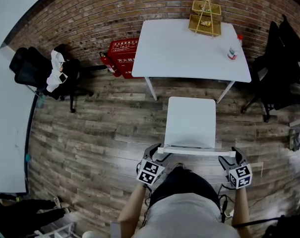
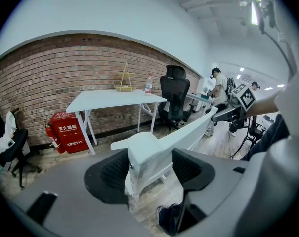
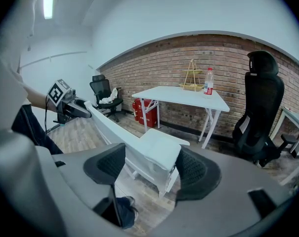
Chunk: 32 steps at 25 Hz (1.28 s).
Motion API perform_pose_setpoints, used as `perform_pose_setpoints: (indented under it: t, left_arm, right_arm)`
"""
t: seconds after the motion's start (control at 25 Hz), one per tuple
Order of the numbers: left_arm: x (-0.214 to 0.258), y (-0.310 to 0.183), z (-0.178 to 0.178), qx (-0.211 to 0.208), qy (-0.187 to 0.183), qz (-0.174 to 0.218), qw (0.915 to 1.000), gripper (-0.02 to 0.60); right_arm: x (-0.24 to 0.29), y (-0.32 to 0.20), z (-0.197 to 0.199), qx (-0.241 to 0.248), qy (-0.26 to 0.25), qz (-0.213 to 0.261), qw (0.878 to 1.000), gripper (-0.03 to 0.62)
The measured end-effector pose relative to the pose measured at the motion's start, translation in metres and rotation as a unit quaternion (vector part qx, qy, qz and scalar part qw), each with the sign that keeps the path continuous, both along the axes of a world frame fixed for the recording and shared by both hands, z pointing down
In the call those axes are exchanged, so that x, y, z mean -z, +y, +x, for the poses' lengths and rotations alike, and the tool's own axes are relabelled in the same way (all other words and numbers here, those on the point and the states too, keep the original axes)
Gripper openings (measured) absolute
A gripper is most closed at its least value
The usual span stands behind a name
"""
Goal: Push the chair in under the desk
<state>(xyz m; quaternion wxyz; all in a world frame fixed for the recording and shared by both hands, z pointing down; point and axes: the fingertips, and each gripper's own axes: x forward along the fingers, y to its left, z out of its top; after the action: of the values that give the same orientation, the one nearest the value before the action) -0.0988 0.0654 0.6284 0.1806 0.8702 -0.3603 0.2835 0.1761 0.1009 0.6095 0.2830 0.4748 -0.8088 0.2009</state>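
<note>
- Jaws of the left gripper (image 2: 149,168) grip the left end of the white chair (image 1: 189,120) backrest.
- Jaws of the right gripper (image 3: 152,169) apparently clamp its right end.
- The chair stands near the white desk (image 1: 179,53), with its seat out in front.

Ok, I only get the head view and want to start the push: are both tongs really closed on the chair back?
Observer: Left gripper view: the left tongs have a corner of the chair back gripped between them.
Operator: And the right?
Observer: Right gripper view: the right tongs clamp the other corner the same way.
Operator: Anything under the desk?
Observer: Between the desk legs, only the brick wall shows from there.
</note>
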Motion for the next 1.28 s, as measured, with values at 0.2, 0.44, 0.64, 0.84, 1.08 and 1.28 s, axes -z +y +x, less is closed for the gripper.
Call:
perform_pose_setpoints:
  t: [0.2, 0.44, 0.64, 0.84, 1.08, 1.28]
  left_arm:
    - [0.000, -0.012, 0.001, -0.001, 0.004, 0.006, 1.0000, 0.282]
    - [-0.001, -0.020, 0.003, -0.003, 0.003, 0.003, 1.0000, 0.282]
    - [0.000, -0.030, 0.006, -0.004, 0.005, 0.002, 1.0000, 0.282]
    - [-0.001, -0.043, 0.011, -0.003, 0.001, -0.002, 1.0000, 0.282]
    - [-0.001, -0.063, 0.016, 0.003, -0.004, -0.006, 1.0000, 0.282]
    - [-0.001, -0.083, 0.024, 0.009, -0.006, -0.006, 0.9999, 0.282]
  right_arm:
    - [-0.002, -0.012, 0.002, 0.001, -0.004, 0.003, 1.000, 0.325]
    - [-0.003, -0.019, 0.005, 0.000, -0.004, -0.003, 1.000, 0.325]
    - [-0.001, -0.029, 0.006, 0.001, -0.003, -0.005, 1.000, 0.325]
    - [-0.003, -0.042, 0.011, -0.001, -0.002, -0.007, 1.000, 0.325]
    - [-0.001, -0.065, 0.015, 0.000, -0.002, -0.008, 1.000, 0.327]
    - [-0.004, -0.089, 0.025, 0.007, 0.000, -0.006, 1.000, 0.328]
